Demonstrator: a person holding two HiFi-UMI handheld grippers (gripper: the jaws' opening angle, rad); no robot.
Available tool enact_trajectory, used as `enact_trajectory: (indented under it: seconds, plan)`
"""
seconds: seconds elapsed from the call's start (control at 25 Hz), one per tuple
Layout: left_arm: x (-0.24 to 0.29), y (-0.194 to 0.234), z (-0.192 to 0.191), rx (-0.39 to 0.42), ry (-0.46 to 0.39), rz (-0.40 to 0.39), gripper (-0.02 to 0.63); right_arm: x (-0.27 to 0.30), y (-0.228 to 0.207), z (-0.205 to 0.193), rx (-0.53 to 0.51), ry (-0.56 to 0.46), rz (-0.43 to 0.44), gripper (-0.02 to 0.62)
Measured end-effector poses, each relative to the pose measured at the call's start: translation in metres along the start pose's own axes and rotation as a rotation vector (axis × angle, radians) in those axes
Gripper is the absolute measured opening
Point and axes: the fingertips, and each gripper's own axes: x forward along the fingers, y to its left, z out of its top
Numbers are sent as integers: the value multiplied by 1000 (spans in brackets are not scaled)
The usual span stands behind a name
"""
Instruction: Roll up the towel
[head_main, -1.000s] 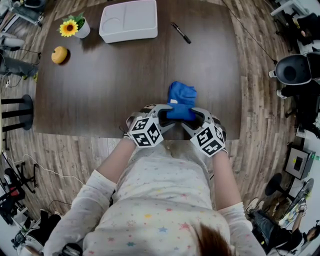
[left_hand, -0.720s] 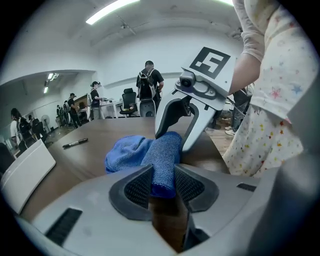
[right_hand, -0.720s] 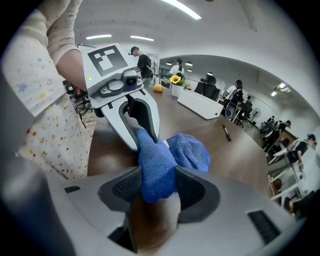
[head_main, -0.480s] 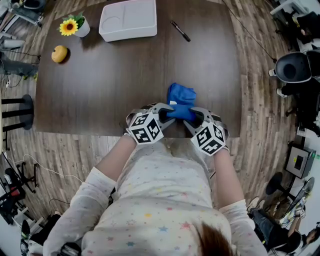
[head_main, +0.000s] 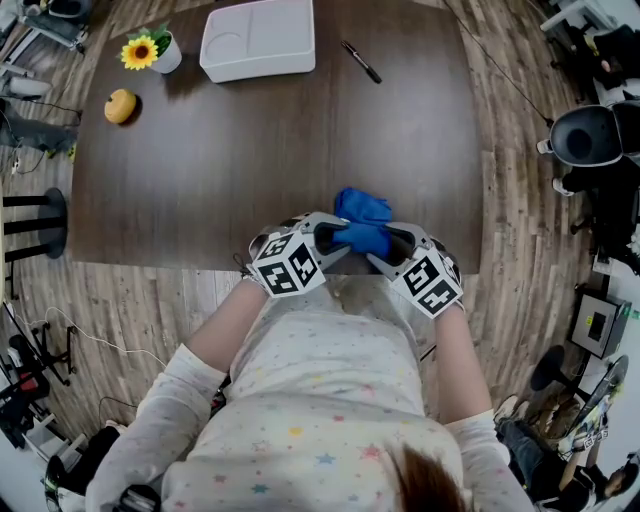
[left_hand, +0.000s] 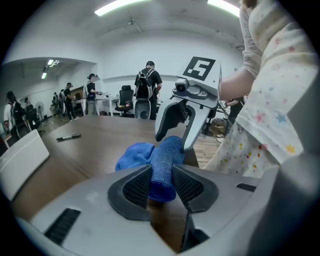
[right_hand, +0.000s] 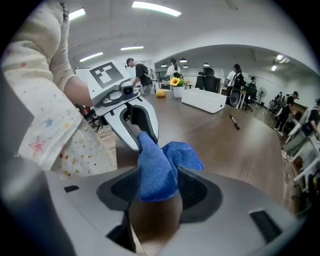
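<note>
Left gripper (head_main: 328, 238), jaws just eased wider, and right gripper (head_main: 388, 243) pinch the towel (head_main: 362, 210) at the table (head_main: 230, 170) near edge; I'd keep both ends level.

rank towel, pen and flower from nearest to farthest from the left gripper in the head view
1. towel: near centre, pinched between the jaws of the left gripper, which have just opened a little.
2. pen: far side, slightly right.
3. flower: far left corner.
</note>
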Motion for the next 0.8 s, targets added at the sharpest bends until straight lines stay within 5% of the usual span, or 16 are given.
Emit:
enact_trajectory:
  seconds: [0.4,0.64,0.8]
  plan:
    - [-21,53,42,25,-125,230,127,-12,-70,29,89,-117,-271,233]
    - [-4,49,32,16,-62,171,112,-10,-103,33,144,-149,-389,205]
    - [9,61,19,-43,-17,191,112,-11,-110,42,132,-153,-395,204]
